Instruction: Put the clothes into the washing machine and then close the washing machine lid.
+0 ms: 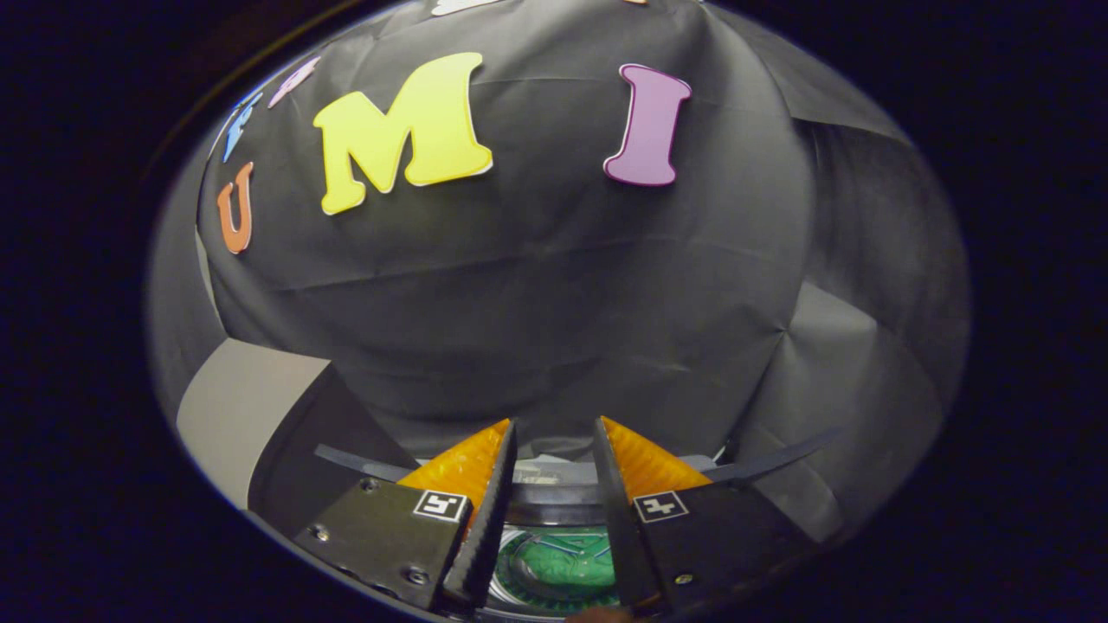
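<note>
Gripper fingers stand apart w/ a clear gap between them, roughly a finger's own breadth wide, tips not touching, nothing held between them. Each finger carries a small square marker near its base. Fingers point fwd and slightly up toward the booth wall, a dark cloth w/ creases, which sits well beyond the tips. Directly below and between the fingers, close in, is the washing machine: its dark round rim shows as a curved band across the gap, and beneath that band the open tub w/ a green bottom part, shiny, w/ raised ribs or spokes on it. Can't tell if any cloth lies in the tub; what shows of it looks like bare green plastic and a pale metal-looking ring around it. Just past the rim, btwn the fingertips, a pale grey strip of the machine's top shows w/ some small print or marks on it, too small to read. A thin dark curved edge runs out on both sides behind the fingers, one piece on the left and one on the right; can't tell what it belongs to. Left of the left finger, near it, a grey box-like panel w/ a dark side face stands against the wall.
</note>
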